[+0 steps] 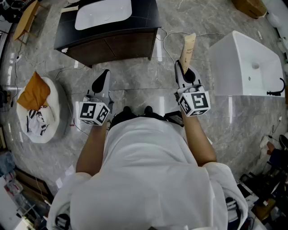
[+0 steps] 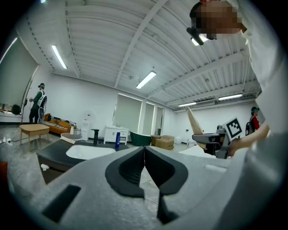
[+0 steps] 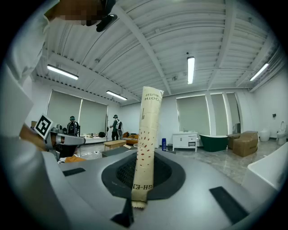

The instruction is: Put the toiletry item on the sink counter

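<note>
My right gripper [image 1: 184,67] is shut on a tan paper toothbrush packet [image 1: 187,47], which sticks out past the jaws toward the floor ahead. In the right gripper view the toothbrush packet [image 3: 147,130] stands upright between the closed jaws, with red dots and print on it. My left gripper [image 1: 102,81] is shut with nothing in it; in the left gripper view its black pads [image 2: 135,168] meet. The sink counter [image 1: 139,20] is a dark cabinet with a white basin [image 1: 103,12], ahead and left of both grippers. The same counter [image 2: 56,150] shows low in the left gripper view.
A white freestanding tub [image 1: 247,65] stands at the right with a black tap [image 1: 276,92]. A round white cushion [image 1: 40,112] with an orange cloth [image 1: 36,92] lies at the left. Cables run over the grey marble floor. People stand far off in the room [image 3: 116,128].
</note>
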`<state>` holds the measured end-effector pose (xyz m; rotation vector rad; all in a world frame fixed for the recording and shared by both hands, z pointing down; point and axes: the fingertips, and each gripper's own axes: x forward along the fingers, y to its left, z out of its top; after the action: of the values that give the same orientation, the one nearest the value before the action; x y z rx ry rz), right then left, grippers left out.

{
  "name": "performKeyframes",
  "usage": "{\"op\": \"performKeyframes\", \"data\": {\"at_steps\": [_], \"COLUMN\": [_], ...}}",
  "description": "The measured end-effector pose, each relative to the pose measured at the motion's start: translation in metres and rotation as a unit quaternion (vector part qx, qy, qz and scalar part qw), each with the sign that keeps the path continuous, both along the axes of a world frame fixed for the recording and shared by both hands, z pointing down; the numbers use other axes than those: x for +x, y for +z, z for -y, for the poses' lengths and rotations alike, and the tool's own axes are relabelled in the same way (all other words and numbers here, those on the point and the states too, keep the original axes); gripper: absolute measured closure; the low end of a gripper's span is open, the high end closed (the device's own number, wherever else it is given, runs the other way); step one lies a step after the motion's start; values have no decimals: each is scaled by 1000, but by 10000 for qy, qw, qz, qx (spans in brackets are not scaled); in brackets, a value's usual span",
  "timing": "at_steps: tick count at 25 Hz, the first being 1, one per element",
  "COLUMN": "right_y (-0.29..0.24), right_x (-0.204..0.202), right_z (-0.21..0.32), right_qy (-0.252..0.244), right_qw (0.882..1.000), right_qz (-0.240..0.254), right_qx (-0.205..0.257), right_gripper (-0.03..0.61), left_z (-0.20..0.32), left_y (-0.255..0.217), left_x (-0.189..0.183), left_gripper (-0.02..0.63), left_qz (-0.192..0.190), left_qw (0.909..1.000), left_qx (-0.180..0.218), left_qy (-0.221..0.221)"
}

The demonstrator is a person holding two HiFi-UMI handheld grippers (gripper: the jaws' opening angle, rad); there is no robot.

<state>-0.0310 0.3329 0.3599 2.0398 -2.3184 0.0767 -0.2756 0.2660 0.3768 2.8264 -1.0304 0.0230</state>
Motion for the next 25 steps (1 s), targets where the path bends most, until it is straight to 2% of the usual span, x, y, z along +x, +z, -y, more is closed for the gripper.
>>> {"op": "performKeyframes", "data": {"at_steps": [4, 11, 15, 25], "right_y": [7, 13, 12, 21], "right_x": [-5, -27, -20, 4], "right_z": [-14, -28, -35, -32], "right_qy": [-200, -1006, -1069, -1170], "right_qw": [9998, 9948, 9942, 9923], "right_qz": [51, 144, 85, 412], "right_qx": [-54, -35, -45, -63], "right_gripper": [560, 560, 560, 560], "left_z": [-9, -23, -30, -39], "left_y": [3, 7, 6, 9], "left_x": [13, 36, 46, 67], "left_gripper": [598, 598, 598, 598], "left_qz": [59, 151, 210, 356], "left_qw": [9998, 9984, 9981, 9975], "left_qx": [1, -124, -113, -133], "left_qy": [193, 536, 573, 602]}}
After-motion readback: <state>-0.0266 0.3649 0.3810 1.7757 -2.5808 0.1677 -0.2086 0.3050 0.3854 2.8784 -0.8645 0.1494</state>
